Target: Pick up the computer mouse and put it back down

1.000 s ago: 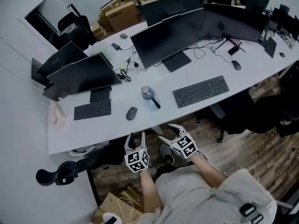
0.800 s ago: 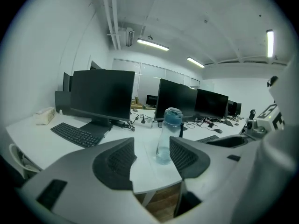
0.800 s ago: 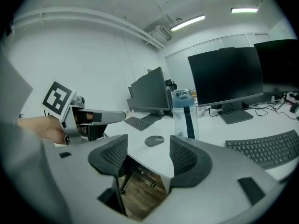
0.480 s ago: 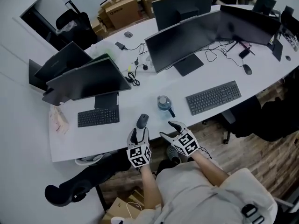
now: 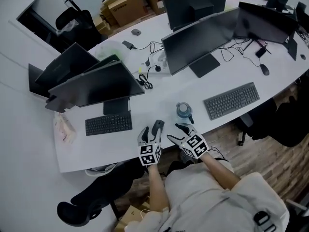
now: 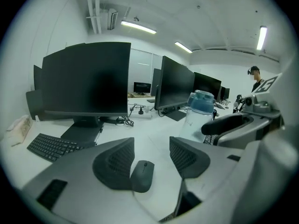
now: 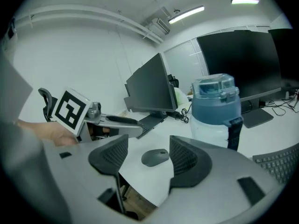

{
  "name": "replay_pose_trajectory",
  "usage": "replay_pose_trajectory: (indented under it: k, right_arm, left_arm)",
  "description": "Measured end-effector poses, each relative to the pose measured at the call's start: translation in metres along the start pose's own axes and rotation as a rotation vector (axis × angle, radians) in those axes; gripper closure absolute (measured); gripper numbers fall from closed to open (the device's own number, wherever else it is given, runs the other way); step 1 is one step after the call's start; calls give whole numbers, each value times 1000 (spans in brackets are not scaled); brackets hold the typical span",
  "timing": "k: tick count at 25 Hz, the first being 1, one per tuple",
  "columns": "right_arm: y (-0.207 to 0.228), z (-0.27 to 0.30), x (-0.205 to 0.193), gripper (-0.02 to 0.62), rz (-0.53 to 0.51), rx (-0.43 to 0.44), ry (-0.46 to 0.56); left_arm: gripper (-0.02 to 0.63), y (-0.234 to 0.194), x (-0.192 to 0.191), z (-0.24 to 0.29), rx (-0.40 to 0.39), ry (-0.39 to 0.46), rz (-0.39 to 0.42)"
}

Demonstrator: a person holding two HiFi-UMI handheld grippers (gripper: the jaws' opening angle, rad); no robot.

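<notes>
Open office, wood floor (image 5: 270, 163), cardboard boxes (image 5: 126, 8) at back. Long white curved surface (image 5: 159, 93) crowded with dark monitors (image 5: 200, 37), cables, a keyboard (image 5: 108, 123), blue-capped water bottle (image 5: 183, 111). Computer mouse (image 5: 158, 126) flat on surface near front edge, between keyboard and bottle. Left tongs (image 5: 149, 133) apart, mouse between the jaws in left gripper view, close by one pad, not clamped. Right tongs (image 5: 175, 132) apart, empty, just right of mouse, in front of bottle.
</notes>
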State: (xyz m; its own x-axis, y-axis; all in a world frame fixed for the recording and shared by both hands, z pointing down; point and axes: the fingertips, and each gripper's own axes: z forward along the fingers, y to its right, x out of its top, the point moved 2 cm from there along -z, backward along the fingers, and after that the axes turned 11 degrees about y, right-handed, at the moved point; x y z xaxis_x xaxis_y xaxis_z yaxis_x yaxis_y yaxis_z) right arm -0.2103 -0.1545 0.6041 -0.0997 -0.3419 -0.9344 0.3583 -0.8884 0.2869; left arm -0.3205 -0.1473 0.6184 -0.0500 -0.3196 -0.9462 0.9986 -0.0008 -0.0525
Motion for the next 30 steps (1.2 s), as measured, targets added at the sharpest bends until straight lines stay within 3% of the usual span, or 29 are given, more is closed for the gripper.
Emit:
replay_pose_trajectory:
  k: [11,26,30]
  right_arm:
    - [0,30,-19,323,19,-24,-37]
    - [7,52,-15,324,-25,62,-86]
    - [5,55,-17,325,-30,78,-99]
  left_arm:
    - [370,-20,-50,50,-132,-109,30]
    - [342,-21,-104,89,-173,-315,62]
    - [339,-23,-112,94,-171,-327,61]
